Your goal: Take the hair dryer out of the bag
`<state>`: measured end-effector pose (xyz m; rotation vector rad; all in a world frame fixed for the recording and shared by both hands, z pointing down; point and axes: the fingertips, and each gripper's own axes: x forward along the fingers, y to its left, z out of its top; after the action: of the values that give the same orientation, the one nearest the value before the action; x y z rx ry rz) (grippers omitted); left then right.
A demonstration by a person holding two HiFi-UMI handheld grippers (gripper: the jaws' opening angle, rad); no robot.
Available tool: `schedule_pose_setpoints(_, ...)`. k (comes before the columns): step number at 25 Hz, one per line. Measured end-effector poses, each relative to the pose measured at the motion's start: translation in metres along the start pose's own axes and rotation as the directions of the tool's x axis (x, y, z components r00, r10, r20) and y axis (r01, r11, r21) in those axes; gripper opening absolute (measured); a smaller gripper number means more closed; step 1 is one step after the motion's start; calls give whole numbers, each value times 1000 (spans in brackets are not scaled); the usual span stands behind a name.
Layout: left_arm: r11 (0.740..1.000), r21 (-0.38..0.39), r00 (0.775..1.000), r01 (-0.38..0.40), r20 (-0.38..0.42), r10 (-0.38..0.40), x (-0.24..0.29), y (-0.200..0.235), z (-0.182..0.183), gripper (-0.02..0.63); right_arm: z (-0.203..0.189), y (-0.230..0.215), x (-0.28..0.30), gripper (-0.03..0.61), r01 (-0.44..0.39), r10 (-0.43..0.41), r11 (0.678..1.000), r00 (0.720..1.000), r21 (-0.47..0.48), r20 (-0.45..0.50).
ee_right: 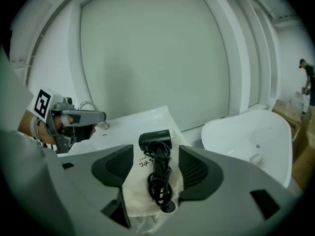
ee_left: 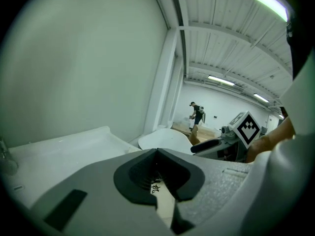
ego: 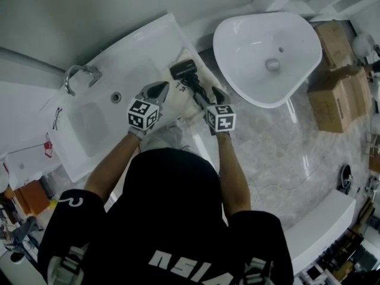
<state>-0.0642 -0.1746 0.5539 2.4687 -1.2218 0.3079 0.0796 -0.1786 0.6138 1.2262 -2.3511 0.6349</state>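
Extraction looks done — hair dryer [ee_right: 155, 141] atop the bag [ee_right: 135, 193], right gripper [ee_right: 156, 167] gaping empty, left gripper [ee_left: 157, 173] pinching the bag — probably release next.

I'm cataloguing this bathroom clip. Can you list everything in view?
hair dryer: one, black, lying on the bag
bag: one, cream, on the sink counter's corner
sink counter: one, white, left
faucet: one, silver, on the counter
basin: one, white, right of the counter
cardboard boxes: at least two, brown, far right
bystander: one, dark top, far background
left gripper: one, grey, shut on the bag
right gripper: one, grey, open, facing the dryer
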Motion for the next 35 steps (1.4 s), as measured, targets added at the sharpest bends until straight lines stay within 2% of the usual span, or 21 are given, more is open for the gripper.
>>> schedule_pose_setpoints(2,1000,1,1000,-2,21,2,-13,-15,2,0,17,4,-22,268,11,-10,1000,999,-29,53)
schedule_pose_setpoints(5,1000,15,999,-6,51,5,-34,-36,4,0,32,18,-55,198,27,-20,997,995,-76,95)
schedule_pose_setpoints(10,999,27,995,-33,91,30,-72,-65,3,0,36,45,-105,59,74,-54,985,990,-153,134)
schedule_pose_setpoints(13,998,24,992,-50,114,47,-95,-81,1,0,26,57,-129,7,75,-53,987,987,-145,153)
schedule_pose_setpoints(23,997,37,991,-62,118,57,-137,-112,-24,0,-12,90,-164,-5,41,-23,992,989,-118,149)
schedule_pose_setpoints(35,998,33,991,-53,125,49,-154,-119,-31,0,-21,114,-171,-5,27,-9,992,989,-124,148)
